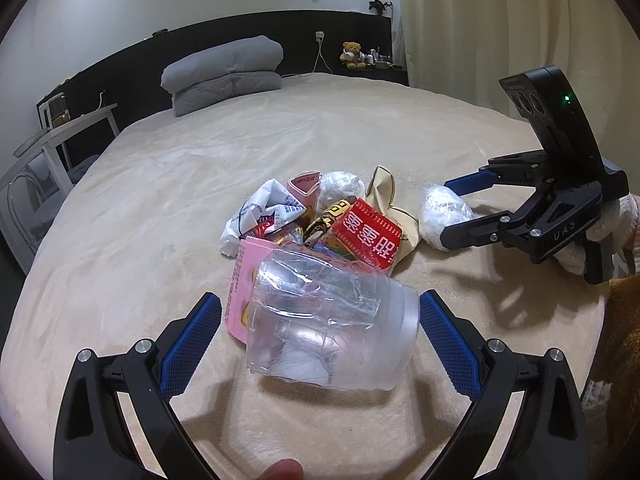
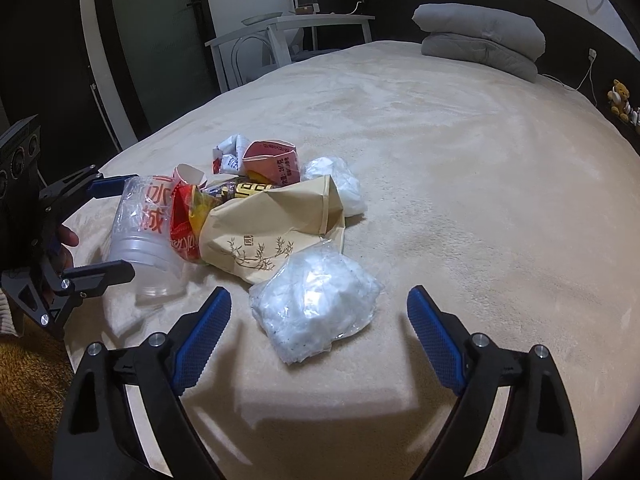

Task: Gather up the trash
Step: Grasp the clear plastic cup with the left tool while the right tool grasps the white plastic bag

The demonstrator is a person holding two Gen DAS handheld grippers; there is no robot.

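Two grippers: both spread, nothing gripped
left gripper (image 1: 320, 312): straddling crushed clear plastic cup (image 1: 328, 332)
right gripper (image 2: 320, 308): straddling clear plastic bag (image 2: 316, 304), right of cup

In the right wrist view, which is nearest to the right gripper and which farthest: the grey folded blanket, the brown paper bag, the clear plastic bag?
From the right gripper:
1. Clear plastic bag, between its open fingers.
2. Brown paper bag, just behind, left.
3. Grey folded blanket, far end of the bed, right.
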